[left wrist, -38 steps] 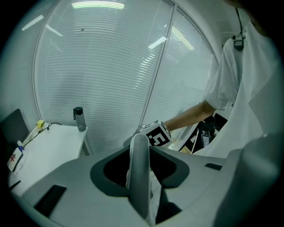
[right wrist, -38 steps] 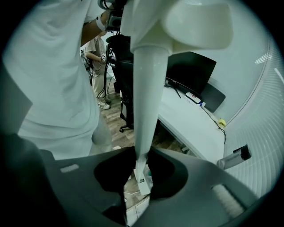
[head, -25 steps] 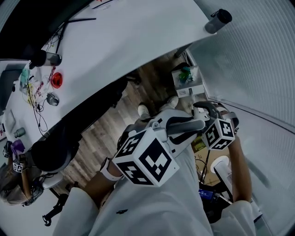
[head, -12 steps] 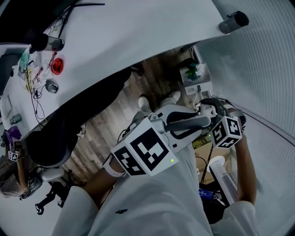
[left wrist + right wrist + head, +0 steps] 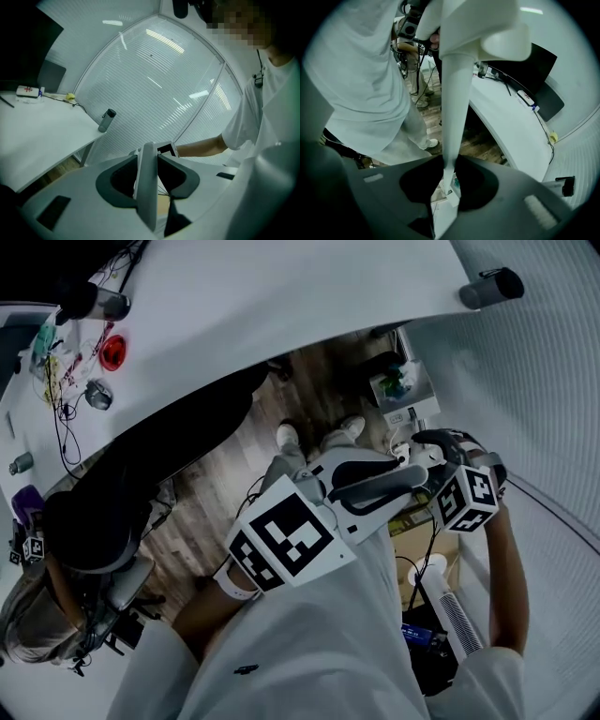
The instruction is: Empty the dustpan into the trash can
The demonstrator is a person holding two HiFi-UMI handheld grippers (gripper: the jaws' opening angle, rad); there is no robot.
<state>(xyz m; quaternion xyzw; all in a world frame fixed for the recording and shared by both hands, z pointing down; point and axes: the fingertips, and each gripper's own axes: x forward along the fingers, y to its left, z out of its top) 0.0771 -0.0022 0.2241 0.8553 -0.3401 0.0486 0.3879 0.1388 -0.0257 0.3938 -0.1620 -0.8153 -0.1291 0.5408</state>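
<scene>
A long white handle (image 5: pixel 457 93), apparently the dustpan's, runs between both grippers; the pan itself I cannot make out. My left gripper (image 5: pixel 147 161) is shut on it, and the handle shows edge-on as a white slab (image 5: pixel 148 187) between the jaws. My right gripper (image 5: pixel 449 176) points steeply down and is shut on the handle's narrow end. In the head view the left gripper (image 5: pixel 394 479) reaches toward the right gripper (image 5: pixel 427 451), close together above the floor. A small white bin (image 5: pixel 405 390) with green contents stands on the floor just beyond them, and it shows past the right jaws (image 5: pixel 453 185).
A curved white desk (image 5: pixel 234 324) spans the upper left, with a grey bottle (image 5: pixel 492 287) at its corner and a dark chair (image 5: pixel 94 531) beside it. A cardboard box (image 5: pixel 417 526) and a white ribbed appliance (image 5: pixel 450 610) stand at my right. A ribbed wall (image 5: pixel 544 381) closes off the right.
The left gripper has rolled, so its marker cube shows another face, and it has shifted slightly toward the right gripper. The right gripper has barely moved. Both keep their grip.
</scene>
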